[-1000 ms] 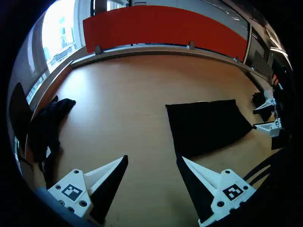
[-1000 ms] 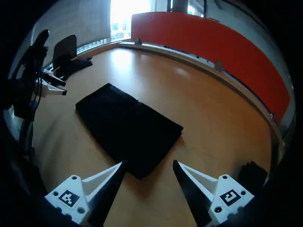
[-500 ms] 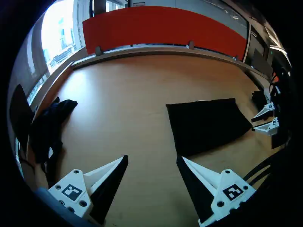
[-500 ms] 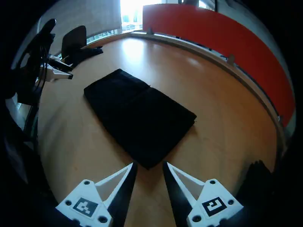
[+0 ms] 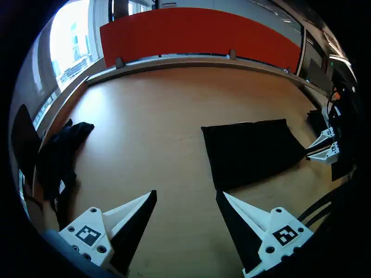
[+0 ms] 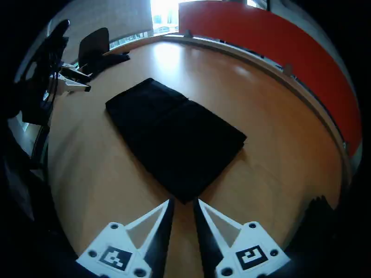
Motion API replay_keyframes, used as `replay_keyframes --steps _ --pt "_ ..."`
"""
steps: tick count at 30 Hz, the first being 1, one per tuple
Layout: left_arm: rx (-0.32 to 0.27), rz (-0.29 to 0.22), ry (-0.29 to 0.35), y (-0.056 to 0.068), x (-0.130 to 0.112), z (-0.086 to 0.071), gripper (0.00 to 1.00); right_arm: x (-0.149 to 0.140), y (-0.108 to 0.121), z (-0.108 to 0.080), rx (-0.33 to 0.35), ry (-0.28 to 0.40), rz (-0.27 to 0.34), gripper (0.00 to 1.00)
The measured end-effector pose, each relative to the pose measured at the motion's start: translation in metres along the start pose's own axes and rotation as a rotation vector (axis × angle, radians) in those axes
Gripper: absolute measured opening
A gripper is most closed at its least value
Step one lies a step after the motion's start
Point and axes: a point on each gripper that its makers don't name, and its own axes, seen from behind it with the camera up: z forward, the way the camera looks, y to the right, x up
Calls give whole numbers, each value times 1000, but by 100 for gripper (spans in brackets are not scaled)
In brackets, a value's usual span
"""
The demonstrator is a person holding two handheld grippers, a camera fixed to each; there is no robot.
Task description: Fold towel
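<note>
Jaws on the left gripper [image 5: 185,194] stand wide apart, grasping nothing. Those on the right gripper [image 6: 183,204] sit close together with a slim gap; whether they pinch cloth I cannot tell. A black towel [image 6: 174,139] lies flat on the wooden table [image 6: 278,153], its near corner pointing at the right gripper's tips and its long axis running far-left to near-right. From the left gripper it lies ahead and rightward, well apart, so the right gripper looks nearer for the pickup.

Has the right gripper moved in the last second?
Yes. The right gripper has closed in on the black towel: the near corner now sits right at its tips, and its fingers have narrowed.
</note>
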Motion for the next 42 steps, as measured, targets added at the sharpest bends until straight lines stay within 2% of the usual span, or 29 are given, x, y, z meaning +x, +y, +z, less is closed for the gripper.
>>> replay_keyframes --steps 5,9,18,27,33,42 --pt "2 1 0 -1 -1 -1 95 2 1 1 -7 7 -15 22" --pt "4 -1 0 -2 -2 -1 95 2 6 1 -28 7 -21 4" --pt "8 -11 0 -4 -4 -2 95 6 4 -2 -19 21 -8 8" --pt "14 -14 3 -7 -2 -2 95 22 7 -16 -34 62 5 12" --pt "17 -18 8 -9 1 -2 95 49 13 -35 -57 119 -4 15" --pt "18 -15 21 -8 10 -2 95 89 31 -69 -116 176 -69 19"
